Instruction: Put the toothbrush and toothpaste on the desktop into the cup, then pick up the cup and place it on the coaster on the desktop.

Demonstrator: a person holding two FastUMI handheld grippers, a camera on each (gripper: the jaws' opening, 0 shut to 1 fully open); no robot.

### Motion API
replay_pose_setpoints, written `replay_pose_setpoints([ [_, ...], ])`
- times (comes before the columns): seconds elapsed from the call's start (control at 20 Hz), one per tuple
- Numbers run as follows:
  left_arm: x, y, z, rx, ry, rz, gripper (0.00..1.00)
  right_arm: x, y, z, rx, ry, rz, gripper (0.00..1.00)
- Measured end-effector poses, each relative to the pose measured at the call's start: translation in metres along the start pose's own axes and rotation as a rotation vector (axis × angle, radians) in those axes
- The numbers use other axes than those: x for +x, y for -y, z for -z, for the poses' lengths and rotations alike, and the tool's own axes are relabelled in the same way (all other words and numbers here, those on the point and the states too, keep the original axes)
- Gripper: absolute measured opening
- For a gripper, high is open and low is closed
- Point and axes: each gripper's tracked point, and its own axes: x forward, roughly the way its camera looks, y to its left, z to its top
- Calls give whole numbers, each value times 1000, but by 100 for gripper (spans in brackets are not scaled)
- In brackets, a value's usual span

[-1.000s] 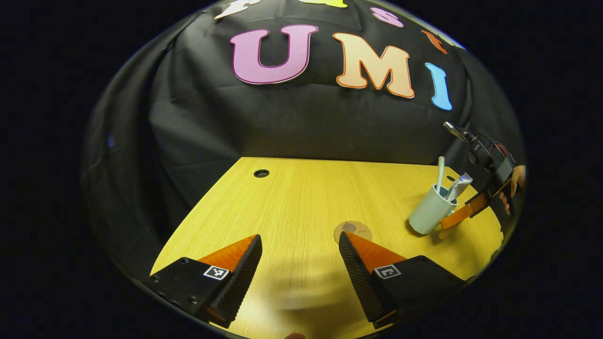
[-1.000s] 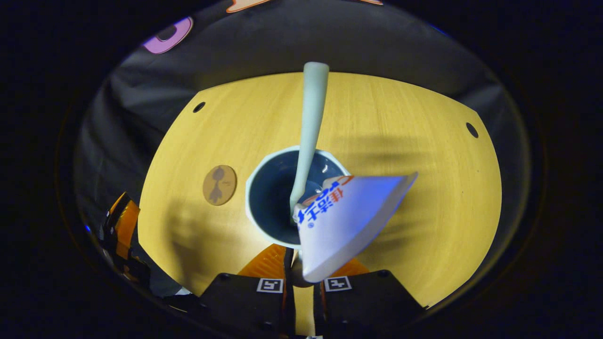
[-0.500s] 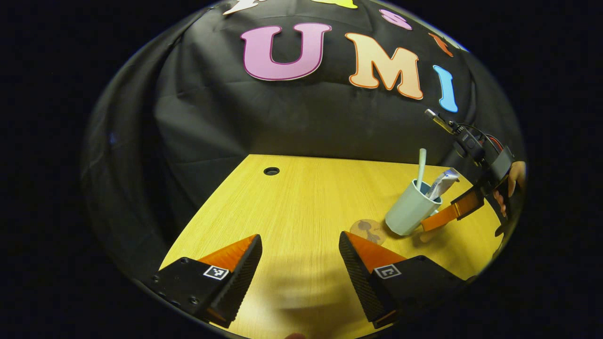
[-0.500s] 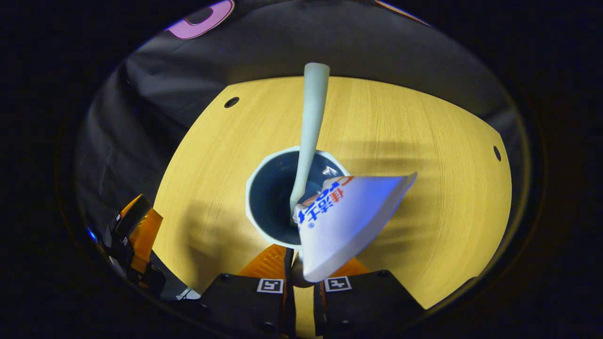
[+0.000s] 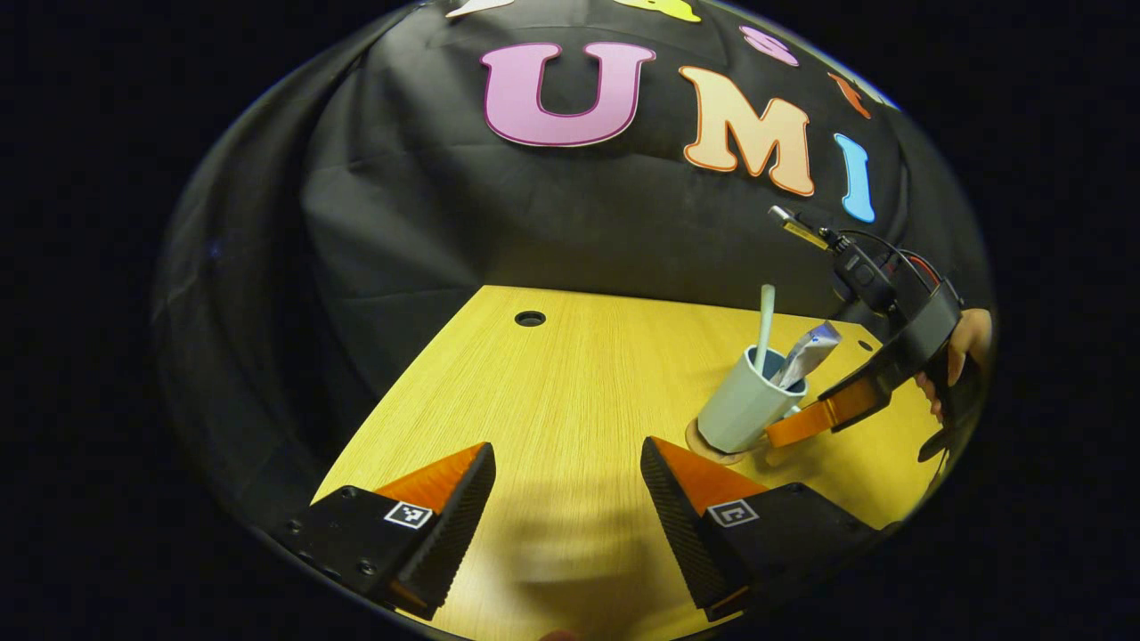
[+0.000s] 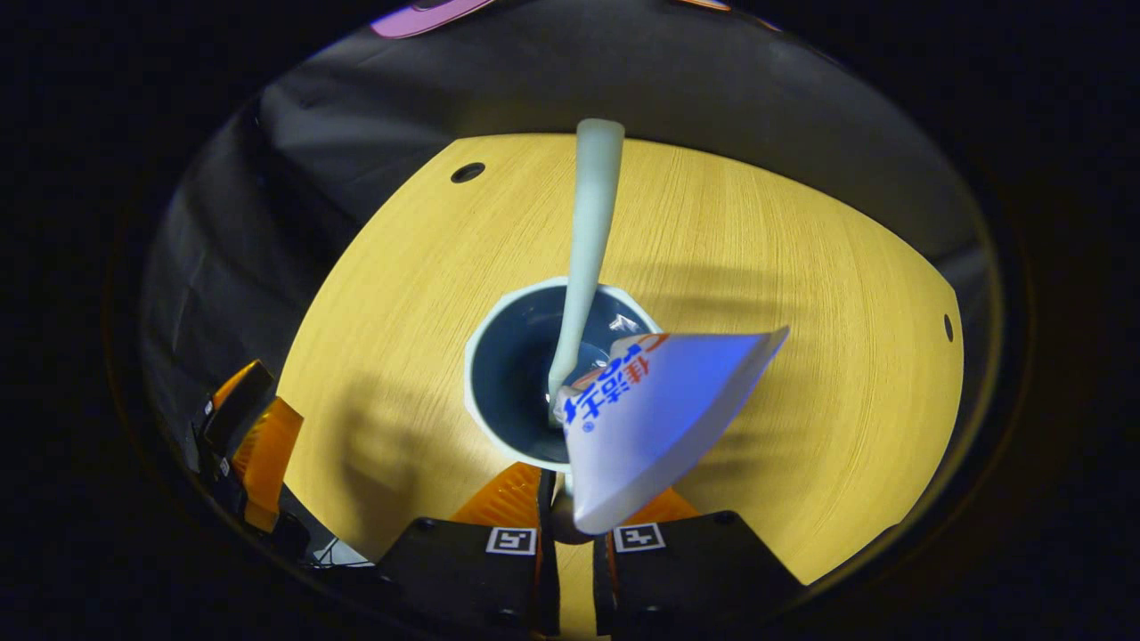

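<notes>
Left gripper [image 5: 565, 499]: fingers spread wide, nothing between them, low over the wooden desktop [image 5: 552, 383]. Right of it, the cup [image 5: 744, 409] with toothbrush [image 5: 764, 313] and toothpaste tube [image 5: 806, 352] inside sits over the coaster [image 5: 699, 442], tilted. Right gripper [image 6: 570, 499]: fingers clamped on the cup's near rim. A hand [image 5: 957, 352] holds it.

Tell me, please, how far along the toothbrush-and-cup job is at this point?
Done: the toothbrush and toothpaste stand in the cup. In hand: the right gripper grips the cup's rim, its base over the coaster; whether it fully rests there is unclear. Left: release and withdraw. The left gripper hangs open, idle.
</notes>
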Motion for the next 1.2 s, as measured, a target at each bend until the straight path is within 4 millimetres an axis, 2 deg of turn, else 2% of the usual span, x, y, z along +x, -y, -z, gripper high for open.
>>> replay_pose_setpoints([
  [0.05, 0, -1, 0, -2, -1, -1, 95, 2, -2, -2, -10, 6, 8, 22],
  [0.1, 0, -1, 0, -5, -2, -2, 95, 5, -1, -5, -23, 13, 15, 21],
  [0.2, -1, 0, 0, -13, -2, -1, 95, -12, -8, -7, -24, 39, -13, 26],
  [0.25, -1, 3, 0, -15, -2, 1, 95, -14, -11, -7, -28, 50, -20, 34],
  [0.3, -1, 5, -1, -17, -1, 2, 95, -17, -13, -7, -37, 60, -32, 47],
  [0.35, -1, 7, -2, -17, -1, 4, 95, -20, -16, -8, -47, 76, -37, 52],
  [0.45, -1, 13, -1, -17, -4, 6, 95, -24, -19, -9, -64, 117, -51, 89],
  [0.5, -2, 18, -4, -17, -1, 9, 95, -28, -20, -11, -64, 149, -60, 100],
  [0.7, -5, 43, -16, 13, 26, 24, 95, -57, -2, -27, -75, 377, -34, 96],
  [0.8, -8, 60, -24, 33, 45, 32, 95, -87, 15, -35, -79, 518, -7, 96],
  [0.85, -9, 70, -28, 36, 56, 41, 95, -105, 23, -37, -79, 589, 9, 100],
  [0.9, -12, 79, -33, 38, 67, 48, 95, -120, 31, -37, -75, 636, 19, 97],
  [0.95, -14, 90, -38, 43, 80, 52, 95, -136, 39, -37, -62, 683, 27, 100],
  [1.2, -29, 138, -61, 60, 147, 89, 95, -198, 86, -28, 40, 861, 61, 99],
])
